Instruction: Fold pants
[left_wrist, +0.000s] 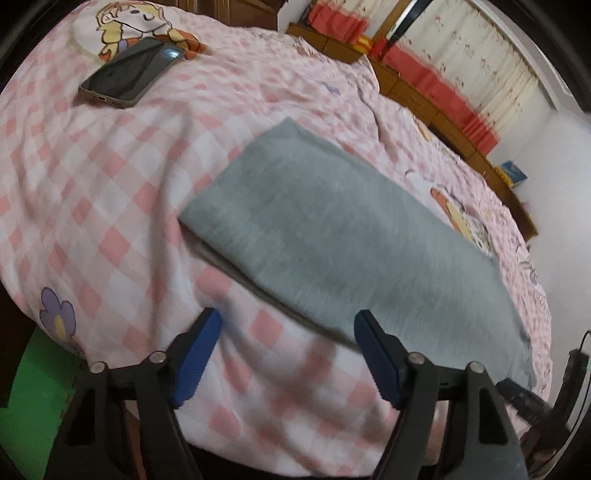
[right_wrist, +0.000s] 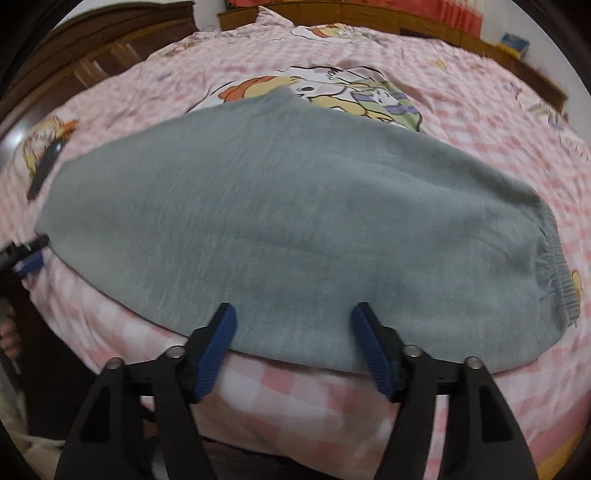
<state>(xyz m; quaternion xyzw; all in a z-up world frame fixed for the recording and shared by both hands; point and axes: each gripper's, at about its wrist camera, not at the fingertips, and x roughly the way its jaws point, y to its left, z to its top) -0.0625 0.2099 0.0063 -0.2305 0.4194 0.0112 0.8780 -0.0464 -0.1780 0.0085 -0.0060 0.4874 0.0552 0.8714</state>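
Observation:
Grey pants (left_wrist: 332, 236) lie folded flat in a long strip on the pink checked bed cover (left_wrist: 110, 192). In the right wrist view the pants (right_wrist: 280, 221) fill the middle, with the elastic waistband (right_wrist: 554, 266) at the right end. My left gripper (left_wrist: 286, 321) is open and empty, above the cover at the pants' near edge, toward their left end. My right gripper (right_wrist: 293, 315) is open and empty over the near edge of the pants. The left gripper's blue fingertip (right_wrist: 27, 264) shows at the far left of the right wrist view.
A dark phone (left_wrist: 129, 70) lies on the cover at the back left; it also shows in the right wrist view (right_wrist: 44, 173). A wooden headboard (left_wrist: 424, 88) with red cloth runs along the far side. The bed's near edge is just under both grippers.

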